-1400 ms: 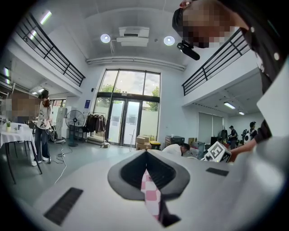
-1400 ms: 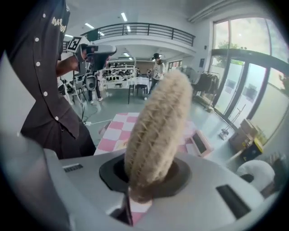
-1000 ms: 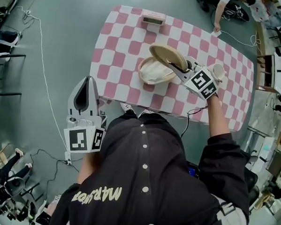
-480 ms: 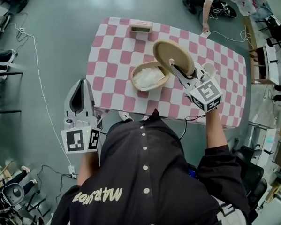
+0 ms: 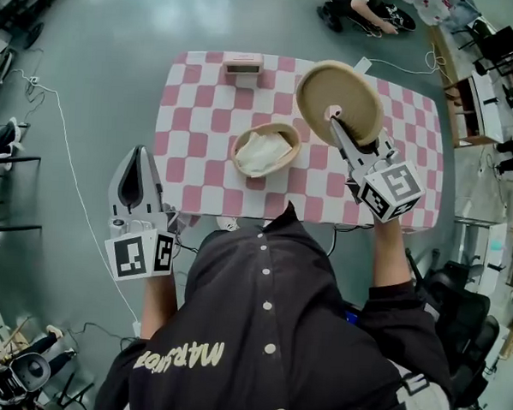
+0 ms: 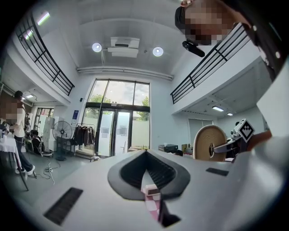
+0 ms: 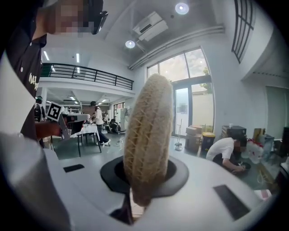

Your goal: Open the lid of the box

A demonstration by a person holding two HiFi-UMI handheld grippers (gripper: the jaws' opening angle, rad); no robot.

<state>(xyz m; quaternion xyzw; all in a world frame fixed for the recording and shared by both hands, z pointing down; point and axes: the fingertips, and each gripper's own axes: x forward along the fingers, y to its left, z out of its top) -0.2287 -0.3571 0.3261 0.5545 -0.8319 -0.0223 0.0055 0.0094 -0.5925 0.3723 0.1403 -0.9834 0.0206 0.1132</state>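
The head view shows the round woven box [image 5: 292, 146] open near the middle of the checked table [image 5: 193, 111], with a white cloth [image 5: 258, 150] inside. The right gripper [image 5: 333, 116] holds the lid [image 5: 331, 84] above the table's right part, apart from the box. Only the right gripper view shows the lid [image 7: 148, 135] edge-on with the jaws closed tight on it. The left gripper [image 5: 139, 155] is outside the near left corner. Its own view shows its jaws together with nothing between.

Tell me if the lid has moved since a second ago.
Yes. The lid, in the right gripper, swung from over the box to its right.
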